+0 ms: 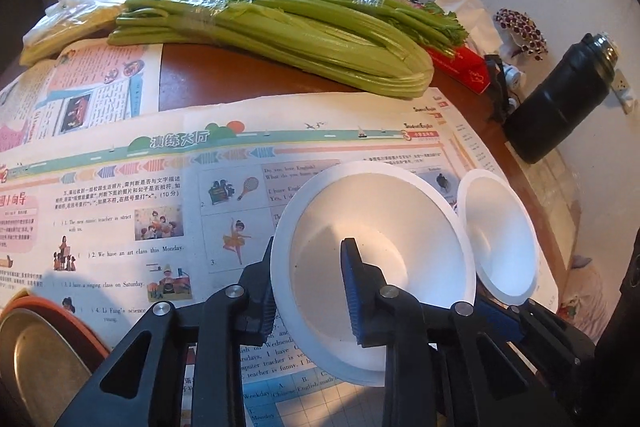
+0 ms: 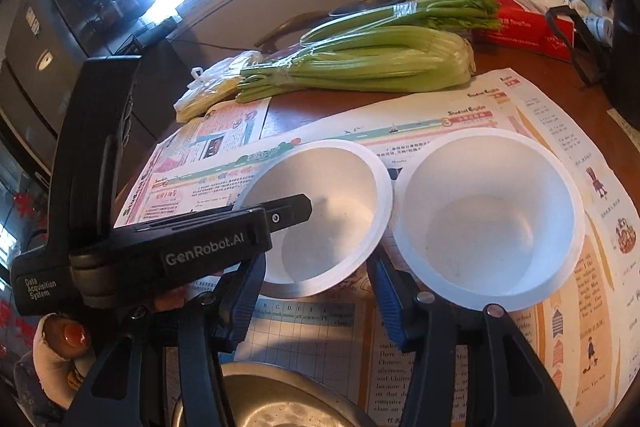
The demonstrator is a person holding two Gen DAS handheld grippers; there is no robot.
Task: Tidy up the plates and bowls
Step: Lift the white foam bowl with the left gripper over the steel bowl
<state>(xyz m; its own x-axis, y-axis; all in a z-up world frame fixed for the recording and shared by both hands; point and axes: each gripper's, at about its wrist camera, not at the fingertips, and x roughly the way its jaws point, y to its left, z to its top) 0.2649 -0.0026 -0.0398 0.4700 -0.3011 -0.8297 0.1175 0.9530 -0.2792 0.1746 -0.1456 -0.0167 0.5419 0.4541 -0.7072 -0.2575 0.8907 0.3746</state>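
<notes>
Two white bowls stand side by side on the newspaper. My left gripper (image 1: pixel 308 247) is shut on the left-hand wall of the larger-looking bowl (image 1: pixel 384 235), one finger outside the rim and one finger (image 1: pixel 354 287) inside. From the right wrist view that inner finger (image 2: pixel 288 213) reaches over the same bowl (image 2: pixel 332 195). My right gripper (image 2: pixel 316 267) is open, its blue pads apart. The near rim of that bowl lies over the gap, and no pad is seen pressing it. The second bowl (image 2: pixel 480 227) (image 1: pixel 500 239) stands just right of the right finger.
Newspaper (image 1: pixel 120 227) covers the brown table. Two celery bunches (image 1: pixel 280 27) and a plastic bag (image 1: pixel 80 15) lie behind. At right are a black flask (image 1: pixel 560 99) and a red tissue box (image 2: pixel 524 27). A metal basin (image 2: pixel 272 399) sits at the near edge, a metal plate (image 1: pixel 36 355) at near left.
</notes>
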